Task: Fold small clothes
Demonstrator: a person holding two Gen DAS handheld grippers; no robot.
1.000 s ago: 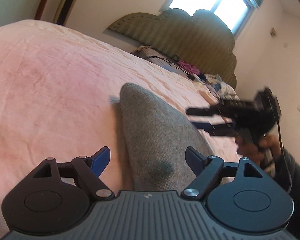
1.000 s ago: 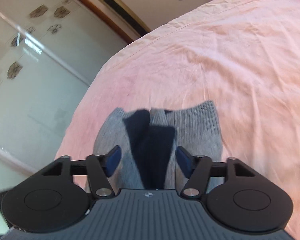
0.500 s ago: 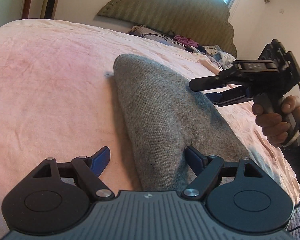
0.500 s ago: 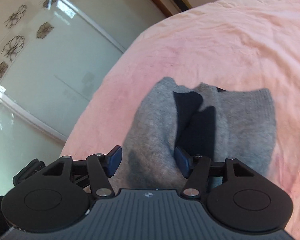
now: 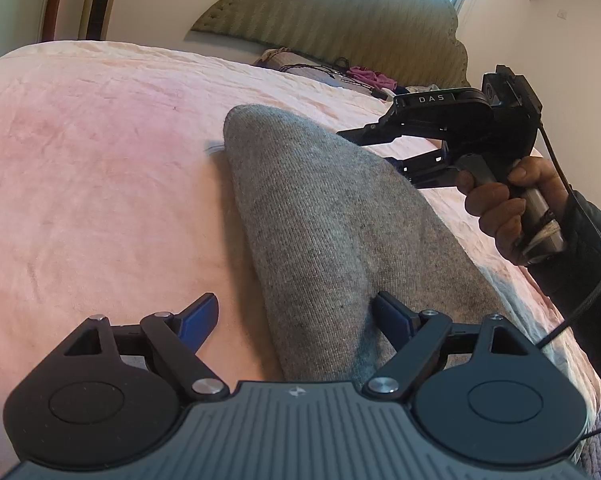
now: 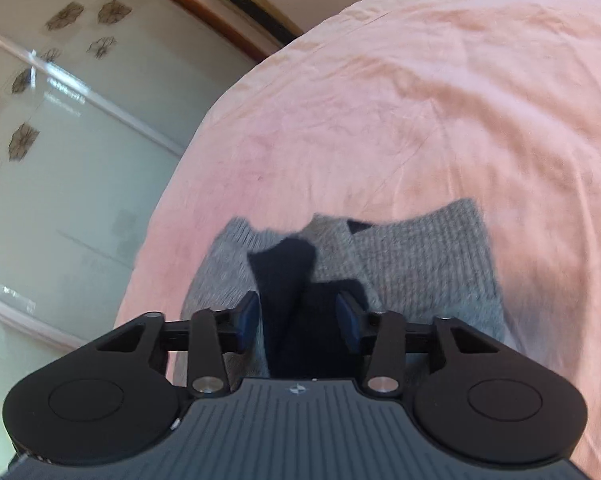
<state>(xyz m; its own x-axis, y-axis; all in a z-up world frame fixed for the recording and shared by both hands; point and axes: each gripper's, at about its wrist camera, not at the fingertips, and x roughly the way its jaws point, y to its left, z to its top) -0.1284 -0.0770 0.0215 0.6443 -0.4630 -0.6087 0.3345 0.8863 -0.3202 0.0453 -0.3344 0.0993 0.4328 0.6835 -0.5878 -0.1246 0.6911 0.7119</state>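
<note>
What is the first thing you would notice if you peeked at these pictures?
A big grey sock lies stretched across the pink bedsheet, right in the middle. The left tool sits wide open at its near end, while the right tool, closing, reaches toward the ribbed cuff end. Behind the bed stands a wavy green headboard.

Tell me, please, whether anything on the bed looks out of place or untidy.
Mostly no. The grey garment lies on the pink bedspread, its ribbed end rumpled and uneven, not yet folded. Near the headboard, a pile of clothes and cables sits loose on the bed.
</note>
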